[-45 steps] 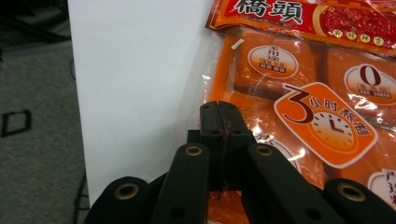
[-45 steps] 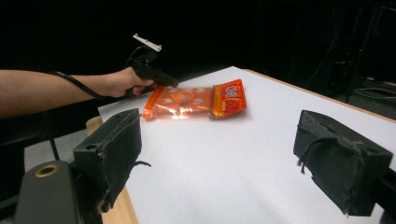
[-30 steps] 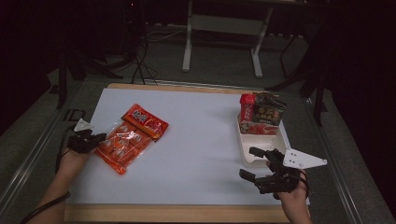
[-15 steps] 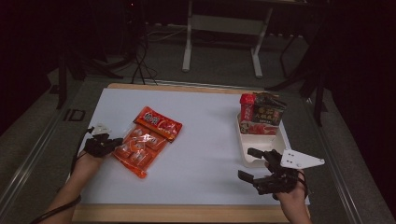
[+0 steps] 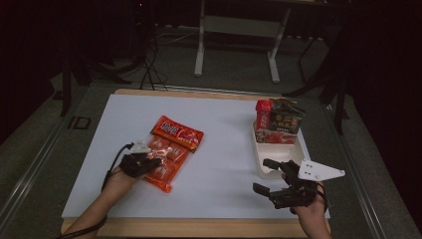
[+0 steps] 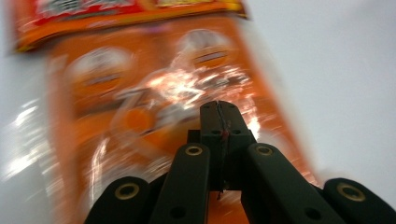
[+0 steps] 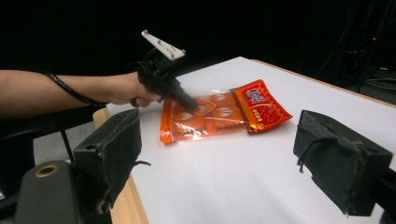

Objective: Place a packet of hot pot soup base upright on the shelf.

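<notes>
An orange snack bag (image 5: 171,149) with a red top panel lies left of the middle of the white table (image 5: 224,164). My left gripper (image 5: 149,162) is shut, its tips pinched into the bag's clear film near the lower end. In the left gripper view the closed jaws (image 6: 219,109) sit on the blurred orange bag (image 6: 140,102). The right gripper view shows the same bag (image 7: 224,114) with the left gripper (image 7: 189,101) pressed on it. My right gripper (image 5: 262,175) stands open at the front right, nothing between its pads (image 7: 116,154).
A white tray (image 5: 260,154) at the right holds an upright red packet (image 5: 263,113) and a dark packet (image 5: 286,122). The table's wooden front edge (image 5: 199,226) runs below both hands. Dark floor and stand legs (image 5: 201,45) lie behind the table.
My left gripper has moved right along the table, and the orange bag has slid with it toward the middle. The right gripper has stayed where it was, still open.
</notes>
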